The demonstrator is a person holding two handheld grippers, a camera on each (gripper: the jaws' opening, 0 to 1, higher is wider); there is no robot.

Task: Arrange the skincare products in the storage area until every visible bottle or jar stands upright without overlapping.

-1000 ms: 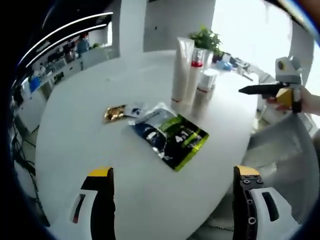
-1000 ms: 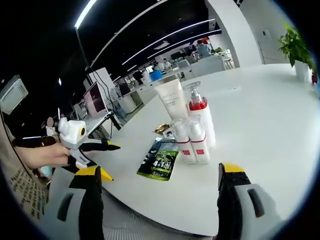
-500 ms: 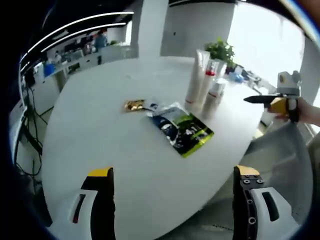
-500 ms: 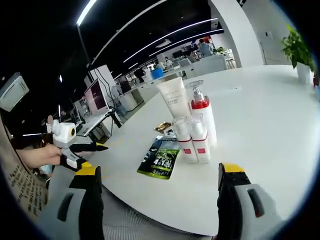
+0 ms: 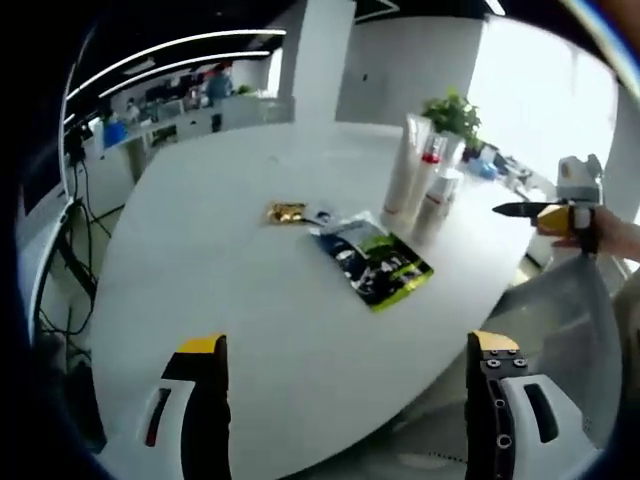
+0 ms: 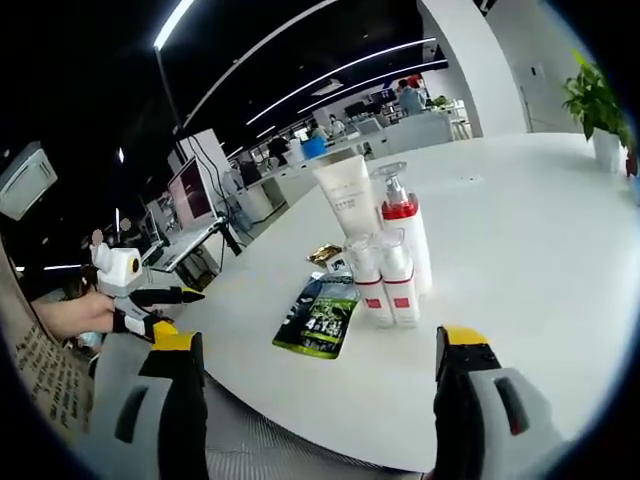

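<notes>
White table (image 5: 200, 260) | bottles (image 6: 385, 255) upright, clustered mid-table beside green sachet (image 6: 320, 318) | left gripper (image 5: 345, 415), right gripper (image 6: 320, 410) both gaping, empty | left view pulled back since earlier, arranging looks done

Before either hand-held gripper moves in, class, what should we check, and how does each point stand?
1. Left hand-held gripper open, holding nothing: ok.
2. Right hand-held gripper open, holding nothing: ok.
3. White tube, pump bottle and two small bottles upright: ok.
4. Nothing lying flat: not ok; green sachet and gold packet lie on the white table.
5. Bottles apart, not touching: cannot tell; they stand clustered.
</notes>
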